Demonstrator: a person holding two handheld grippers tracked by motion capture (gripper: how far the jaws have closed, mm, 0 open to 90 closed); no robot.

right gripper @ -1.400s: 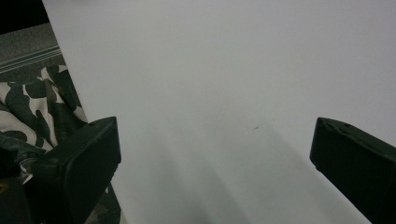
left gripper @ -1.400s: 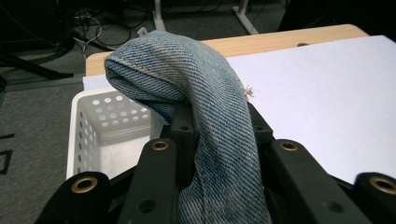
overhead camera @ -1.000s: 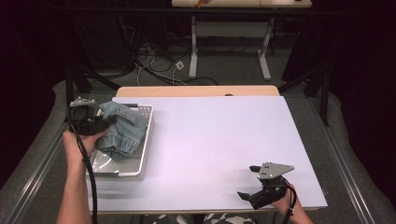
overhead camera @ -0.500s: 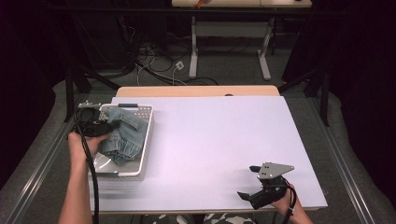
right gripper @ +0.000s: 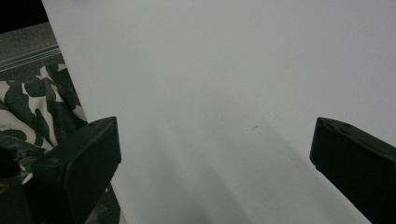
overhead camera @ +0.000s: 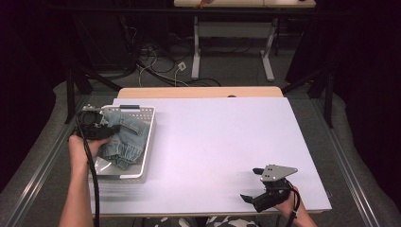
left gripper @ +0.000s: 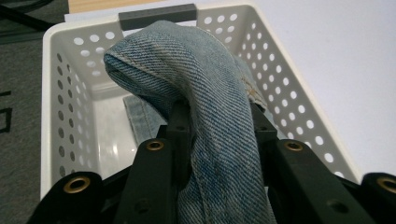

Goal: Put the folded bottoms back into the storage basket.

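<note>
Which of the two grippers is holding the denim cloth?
The left gripper: its fingers clamp the denim cloth above the white basket. The right gripper is open, holding nothing.

My high view sits above my side of the table, looking forward and down, taking in the whole top and the floor beyond. The left gripper view rides low behind the left gripper, facing close along its jaws into the white basket; the high view shares that basket. The right gripper view looks from the right gripper close over bare tabletop, shared with the high view.
</note>
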